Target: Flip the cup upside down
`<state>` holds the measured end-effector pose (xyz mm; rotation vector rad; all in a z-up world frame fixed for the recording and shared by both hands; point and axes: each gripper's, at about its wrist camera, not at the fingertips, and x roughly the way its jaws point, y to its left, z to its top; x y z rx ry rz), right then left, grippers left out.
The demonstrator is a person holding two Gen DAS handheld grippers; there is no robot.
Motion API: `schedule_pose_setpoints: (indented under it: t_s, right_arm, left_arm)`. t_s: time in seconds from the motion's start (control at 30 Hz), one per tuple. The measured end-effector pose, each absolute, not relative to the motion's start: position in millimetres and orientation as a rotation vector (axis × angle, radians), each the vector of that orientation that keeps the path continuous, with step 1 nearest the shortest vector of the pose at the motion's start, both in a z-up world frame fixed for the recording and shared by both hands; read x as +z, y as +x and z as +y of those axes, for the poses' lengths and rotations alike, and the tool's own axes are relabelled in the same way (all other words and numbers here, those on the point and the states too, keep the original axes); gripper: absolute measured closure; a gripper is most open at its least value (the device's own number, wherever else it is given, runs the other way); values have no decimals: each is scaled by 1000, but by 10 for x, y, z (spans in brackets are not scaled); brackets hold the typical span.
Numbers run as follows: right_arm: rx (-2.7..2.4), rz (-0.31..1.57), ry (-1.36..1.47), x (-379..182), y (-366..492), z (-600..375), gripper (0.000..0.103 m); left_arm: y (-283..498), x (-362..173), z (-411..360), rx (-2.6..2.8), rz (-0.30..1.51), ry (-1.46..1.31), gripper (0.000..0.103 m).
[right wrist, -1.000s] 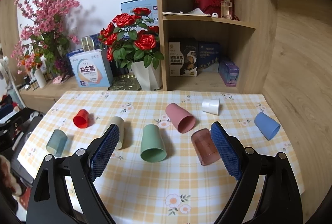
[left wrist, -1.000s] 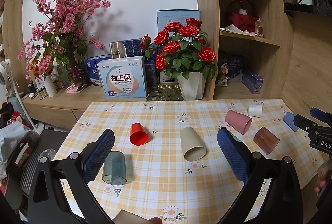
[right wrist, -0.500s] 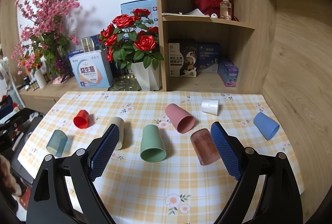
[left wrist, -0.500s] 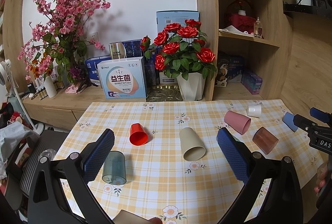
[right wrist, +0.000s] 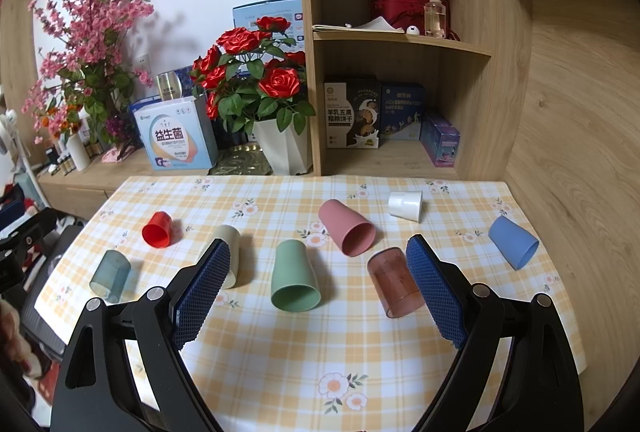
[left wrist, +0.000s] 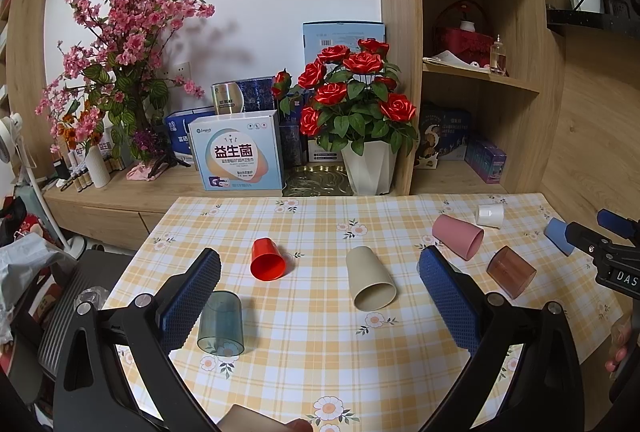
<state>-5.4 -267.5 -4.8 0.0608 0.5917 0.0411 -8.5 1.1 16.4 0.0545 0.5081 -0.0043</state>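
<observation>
The left tool (left wrist: 316,296) hangs low over the near edge of the bench (left wrist: 320,364). Its two blue fingers (left wrist: 192,296) are wide apart and hold nothing. The right tool (right wrist: 316,288) is the same: fingers far apart, nothing between them.

All the cups lie on their sides. None is flipped yet.

Nearest the left tool is the grey cup (left wrist: 221,323), just beside its left finger. A bit farther are the cream cup (left wrist: 370,284) and the red cup (left wrist: 267,259). Nearest the right tool are the green cup (right wrist: 294,282), in the gap between its fingers, and the brown cup (right wrist: 394,282), partly hidden by its right finger. Behind them lie the pink cup (right wrist: 347,228), the white cup (right wrist: 406,205) and, off to the right, the blue cup (right wrist: 513,242).

I cannot tell which cup is meant.

What could go wrong? A cup on its side is round, so a bump from one finger could make it roll away. The blue cup lies near the right edge and could fall off. The brown cup and pink cup are close together, so reaching for one could knock the other. A thin cup could also squash or pop out if the tool squeezes hard.
</observation>
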Motion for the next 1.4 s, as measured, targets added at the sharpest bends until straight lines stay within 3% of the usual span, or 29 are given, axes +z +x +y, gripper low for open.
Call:
schedule_pose_setpoints:
  t_s: [0.33,0.8,1.4]
  right_arm:
    - [60,637,194,-260,20,-2888,14]
    - [-11,772,288,-855,274,-3067,14]
    - [-41,875,210,-1121,471,-3003,14]
  left_arm:
    - [-124,137,291,16,492,11,6]
    - [65,-462,1427,177,678,-155,6]
    - [341,-944,1623,158,802,-224,7]
